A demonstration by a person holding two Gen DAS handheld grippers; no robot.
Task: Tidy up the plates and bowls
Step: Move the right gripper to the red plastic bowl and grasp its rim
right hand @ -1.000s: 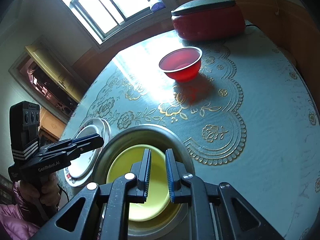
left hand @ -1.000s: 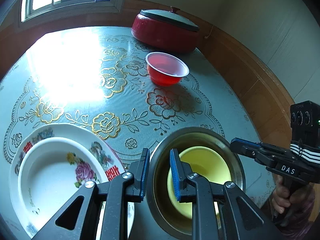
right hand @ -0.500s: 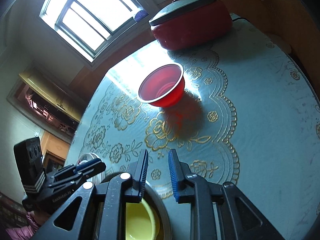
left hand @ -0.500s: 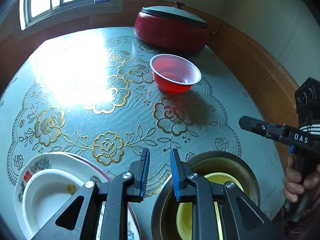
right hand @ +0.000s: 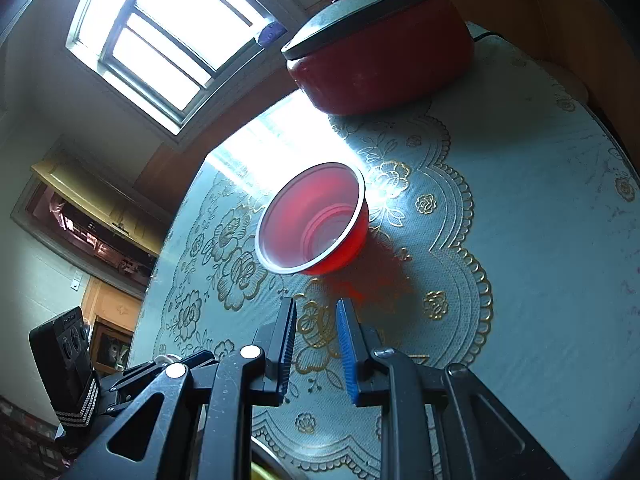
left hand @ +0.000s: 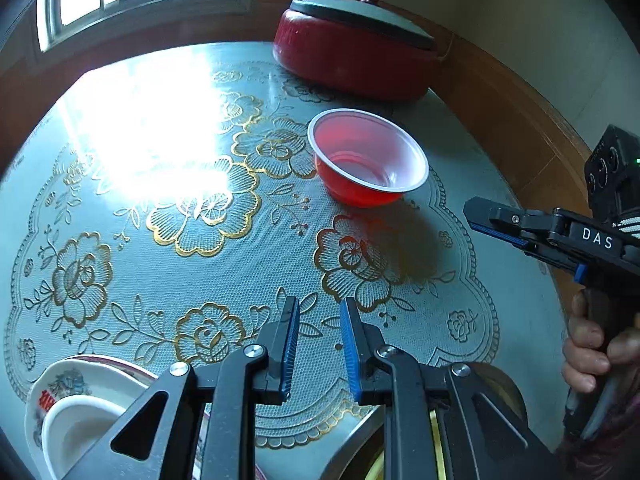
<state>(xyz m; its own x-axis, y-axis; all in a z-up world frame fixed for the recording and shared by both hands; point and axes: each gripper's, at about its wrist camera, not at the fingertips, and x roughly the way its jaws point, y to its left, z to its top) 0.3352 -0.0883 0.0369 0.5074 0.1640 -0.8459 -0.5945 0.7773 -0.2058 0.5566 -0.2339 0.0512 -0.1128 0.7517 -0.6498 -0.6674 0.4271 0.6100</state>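
A red plastic bowl (left hand: 368, 160) (right hand: 312, 224) stands empty and upright on the lace-patterned table (left hand: 160, 240), ahead of both grippers. My left gripper (left hand: 320, 304) hovers over the cloth, its jaws a little apart and holding nothing. My right gripper (right hand: 316, 304) (left hand: 474, 214) comes in from the right, also slightly open and empty. At the near edge a steel bowl (left hand: 352, 440) holds a yellow bowl (left hand: 436, 440), mostly hidden under my left gripper. At the bottom left a white bowl (left hand: 76, 428) rests on a floral plate (left hand: 60, 376).
A large red pot with a grey lid (left hand: 352, 60) (right hand: 380, 52) stands at the far side by the wooden wall trim. A window throws strong glare on the far left of the table. A hand (left hand: 588, 344) holds the right gripper's handle.
Both grippers have moved forward over the table toward the red bowl. The steel bowl and the plate stack have slid to the bottom edge. The right gripper has rolled.
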